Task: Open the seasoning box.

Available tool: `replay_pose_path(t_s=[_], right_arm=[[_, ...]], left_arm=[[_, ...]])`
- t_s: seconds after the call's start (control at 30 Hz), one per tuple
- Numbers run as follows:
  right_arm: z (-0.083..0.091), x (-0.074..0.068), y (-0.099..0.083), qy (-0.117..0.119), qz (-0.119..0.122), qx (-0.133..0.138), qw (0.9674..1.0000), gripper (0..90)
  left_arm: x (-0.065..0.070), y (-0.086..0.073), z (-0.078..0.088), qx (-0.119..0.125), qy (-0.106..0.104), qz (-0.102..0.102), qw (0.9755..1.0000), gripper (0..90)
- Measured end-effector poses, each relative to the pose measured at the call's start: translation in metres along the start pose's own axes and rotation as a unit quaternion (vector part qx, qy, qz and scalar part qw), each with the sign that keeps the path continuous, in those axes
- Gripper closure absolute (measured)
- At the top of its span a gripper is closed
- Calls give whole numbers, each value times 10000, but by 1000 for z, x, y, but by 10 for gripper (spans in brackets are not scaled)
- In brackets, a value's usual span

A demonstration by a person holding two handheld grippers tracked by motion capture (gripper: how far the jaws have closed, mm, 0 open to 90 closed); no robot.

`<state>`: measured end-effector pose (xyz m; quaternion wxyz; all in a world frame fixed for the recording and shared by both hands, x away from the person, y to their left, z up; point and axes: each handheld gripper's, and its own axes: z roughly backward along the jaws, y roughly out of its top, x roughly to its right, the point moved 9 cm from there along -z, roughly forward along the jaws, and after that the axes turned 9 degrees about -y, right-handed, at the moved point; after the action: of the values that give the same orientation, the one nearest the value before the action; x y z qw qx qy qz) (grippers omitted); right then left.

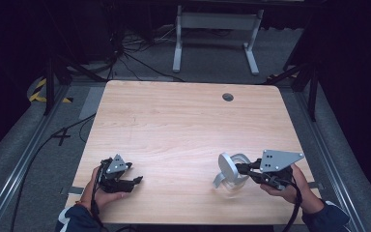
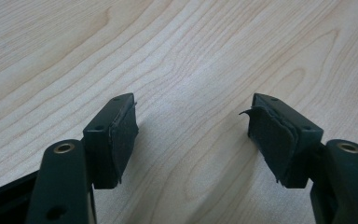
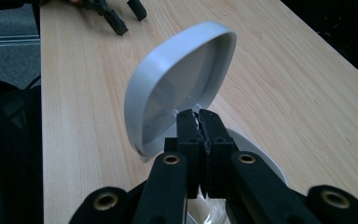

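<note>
- Two grippers are working at the near, lower edge of the high view: the left gripper is resting at lower left, its jaws standing apart with nothing between them, bare wooden table showing past the worn pads in the left gripper view.
- Judging by that idle, open pose, the left hand is waiting low on the table, probably keeping clear while the other side works.
- At lower right of the high view, the right gripper is pinching tight on a thin part at the inner side of a white round lid; in the right gripper view the jaws are sitting pressed almost together just below the lid's hollow face.
- That lid is standing tilted up on edge, apparently hinged open over a clear container lying beneath it near the table's right front; what exactly the pads are clamping is too small to tell.
- Holding near the hinge side probably is giving control of the lid's swing.
- Farther off, a small dark grommet hole is sitting at the table's far edge, and beyond it a white stand is standing on the grey floor.
</note>
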<state>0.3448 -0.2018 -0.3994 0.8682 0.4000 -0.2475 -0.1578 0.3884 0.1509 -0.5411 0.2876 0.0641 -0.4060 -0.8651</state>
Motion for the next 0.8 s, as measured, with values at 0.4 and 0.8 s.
replay_pose_path(t_s=[0.4,0.8], right_arm=[[6,9,-5,-126,-60,-3,9999,875],[20,36,-15,-567,-264,-37,9980,858]], left_arm=[[0,0,0,-5,28,23,10000,326],[0,0,0,7,25,8,10000,326]])
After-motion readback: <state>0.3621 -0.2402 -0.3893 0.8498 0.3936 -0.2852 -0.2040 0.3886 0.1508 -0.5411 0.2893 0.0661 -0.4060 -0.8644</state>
